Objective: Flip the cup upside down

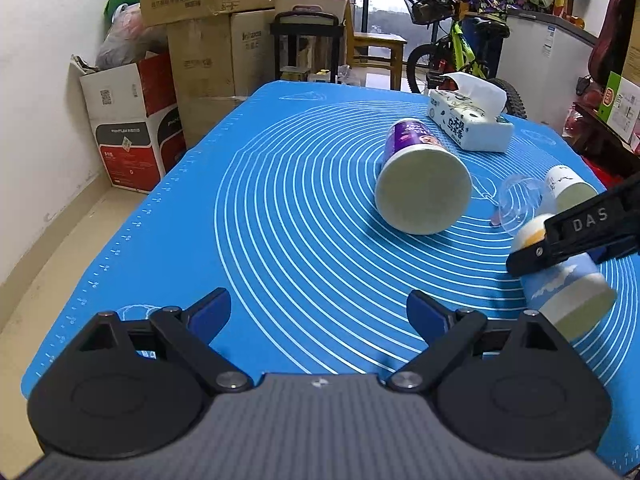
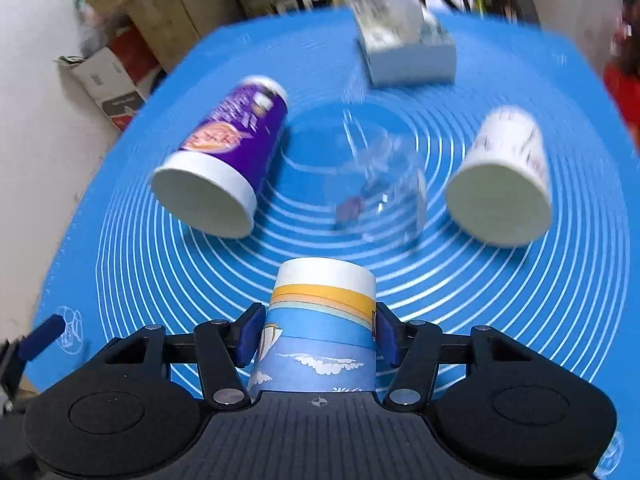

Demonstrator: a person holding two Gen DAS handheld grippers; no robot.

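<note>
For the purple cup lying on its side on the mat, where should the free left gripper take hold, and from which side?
Grip the purple cup across its mid-body, coming down from above with the jaws straddling its width. It lies on its side on the blue mat with its wide open mouth toward the left gripper, so the rounded wall is the exposed part. The left gripper is open and probably best placed; the right gripper already holds the blue cup.

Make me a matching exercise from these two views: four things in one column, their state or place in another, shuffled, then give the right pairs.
Things
1. purple cup
2. clear cup
3. blue cup
4. tissue pack

States
A. clamped between the right gripper's pads
B. at the far end of the mat, a tissue sticking up
C. on its side, left of the see-through one
D. transparent, lying between two paper cups

Pairs: 1-C, 2-D, 3-A, 4-B
</note>
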